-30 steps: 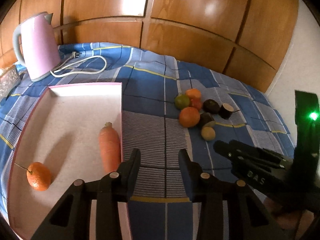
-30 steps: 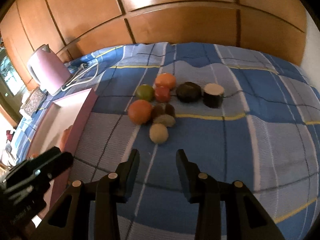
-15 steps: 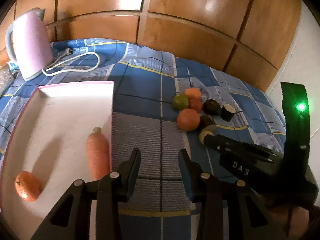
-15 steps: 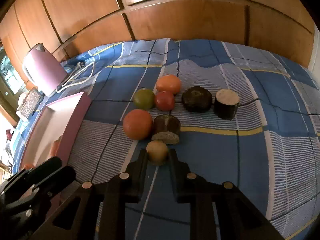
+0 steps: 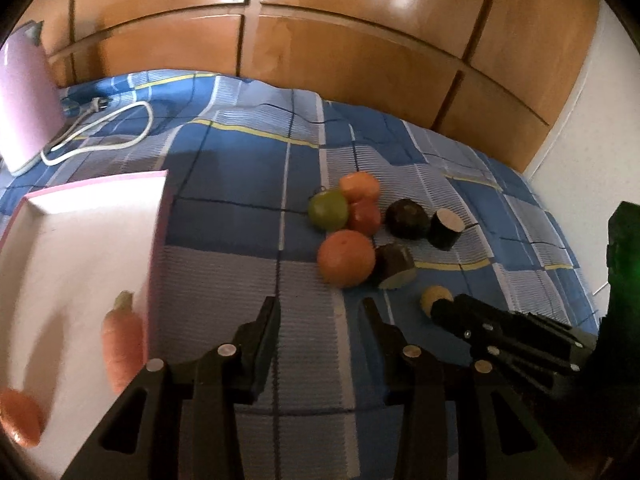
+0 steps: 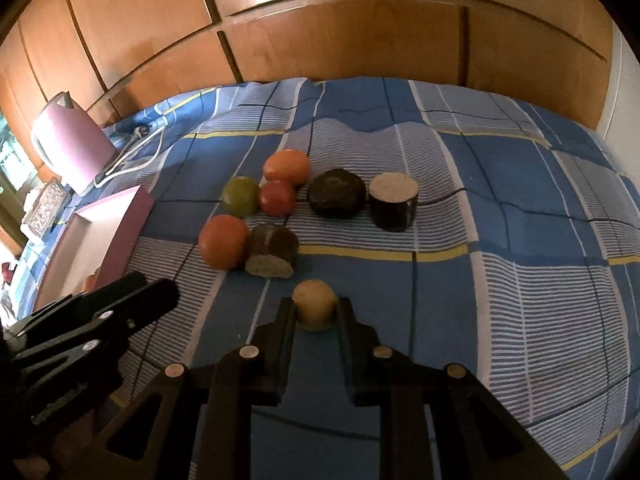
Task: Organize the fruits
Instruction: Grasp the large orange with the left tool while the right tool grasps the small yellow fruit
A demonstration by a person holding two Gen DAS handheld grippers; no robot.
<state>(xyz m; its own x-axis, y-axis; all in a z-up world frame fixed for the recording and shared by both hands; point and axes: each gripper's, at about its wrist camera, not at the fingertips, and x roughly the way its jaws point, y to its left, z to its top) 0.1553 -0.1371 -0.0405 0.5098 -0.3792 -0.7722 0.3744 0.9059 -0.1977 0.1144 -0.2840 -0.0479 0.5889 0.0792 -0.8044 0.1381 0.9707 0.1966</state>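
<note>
My right gripper (image 6: 315, 312) is shut on a small tan round fruit (image 6: 314, 302) just above the blue checked cloth; it also shows in the left wrist view (image 5: 434, 297). Behind it lie a big orange (image 6: 223, 241), a cut dark piece (image 6: 272, 251), a green fruit (image 6: 241, 196), a red one (image 6: 277, 198), a small orange (image 6: 287, 165) and two dark round pieces (image 6: 337, 193). My left gripper (image 5: 320, 312) is open and empty over the cloth, right of the pink-rimmed white tray (image 5: 158, 216). The tray holds a carrot (image 5: 122, 342) and an orange (image 5: 20, 416).
A pink kettle (image 6: 70, 142) with a white cord (image 5: 100, 132) stands at the back left. Wooden panels (image 6: 340, 32) rise behind the surface. A white wall (image 5: 592, 152) is at the right.
My right gripper moved forward to the tan fruit and closed on it. My left gripper shifted right, away from the tray, still open.
</note>
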